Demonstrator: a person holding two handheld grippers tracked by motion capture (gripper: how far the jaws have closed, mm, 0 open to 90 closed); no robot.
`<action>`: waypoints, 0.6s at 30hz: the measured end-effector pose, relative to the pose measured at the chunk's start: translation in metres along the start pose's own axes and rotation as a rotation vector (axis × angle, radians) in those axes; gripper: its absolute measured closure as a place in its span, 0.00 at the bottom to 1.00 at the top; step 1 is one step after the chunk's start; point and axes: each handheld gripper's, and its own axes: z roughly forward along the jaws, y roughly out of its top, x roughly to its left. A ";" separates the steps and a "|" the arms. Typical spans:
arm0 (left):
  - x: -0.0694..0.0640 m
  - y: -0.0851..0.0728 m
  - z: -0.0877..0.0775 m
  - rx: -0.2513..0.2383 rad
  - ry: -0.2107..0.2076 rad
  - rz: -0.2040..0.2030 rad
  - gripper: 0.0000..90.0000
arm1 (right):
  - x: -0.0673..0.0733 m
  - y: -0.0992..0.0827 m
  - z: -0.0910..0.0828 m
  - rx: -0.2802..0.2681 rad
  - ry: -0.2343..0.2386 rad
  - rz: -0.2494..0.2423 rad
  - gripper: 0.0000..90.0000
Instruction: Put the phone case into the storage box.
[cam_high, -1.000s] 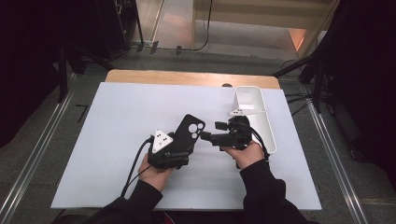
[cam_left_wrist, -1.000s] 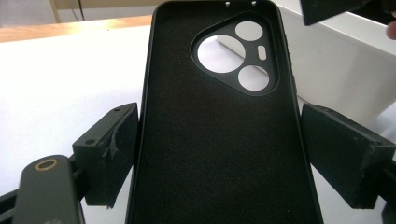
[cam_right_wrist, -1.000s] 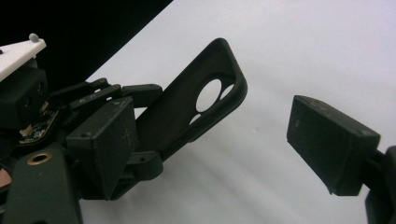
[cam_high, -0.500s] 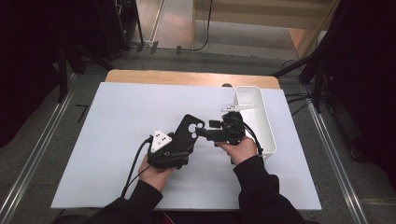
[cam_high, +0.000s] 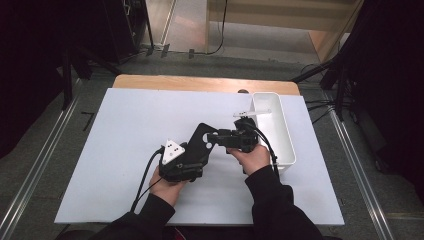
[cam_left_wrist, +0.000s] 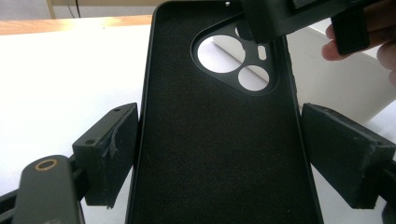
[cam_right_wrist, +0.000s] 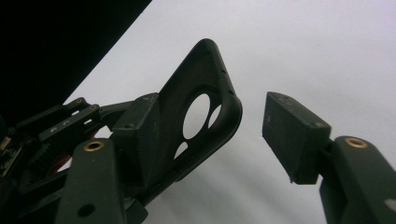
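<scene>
No readable writing on any item. Left gripper (cam_high: 192, 152) pinches the black phone case (cam_left_wrist: 219, 140) across its width, pads tight on both long edges, above the white table (cam_high: 125, 130). Right gripper (cam_right_wrist: 219, 126) jaws have just been closing around the case's camera-hole end; one pad (cam_right_wrist: 294, 135) stands apart from it. The left gripper view shows the case's matte inside. High view shows a white bin (cam_high: 282, 135) just beside the right hand (cam_high: 255, 157).

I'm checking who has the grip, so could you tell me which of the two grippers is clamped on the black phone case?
The left gripper: its pads press both long edges of the phone case, while the right gripper has a gap at one jaw.
</scene>
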 end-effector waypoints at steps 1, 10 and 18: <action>0.000 0.000 0.000 -0.001 0.001 0.001 0.15 | 0.000 0.000 0.000 0.004 0.002 0.006 0.43; -0.002 -0.002 0.000 -0.005 -0.003 -0.035 0.15 | -0.003 0.003 0.003 0.024 0.021 0.076 0.55; -0.006 -0.007 0.000 -0.015 -0.017 -0.087 0.15 | -0.004 0.005 -0.001 0.037 0.036 0.141 0.66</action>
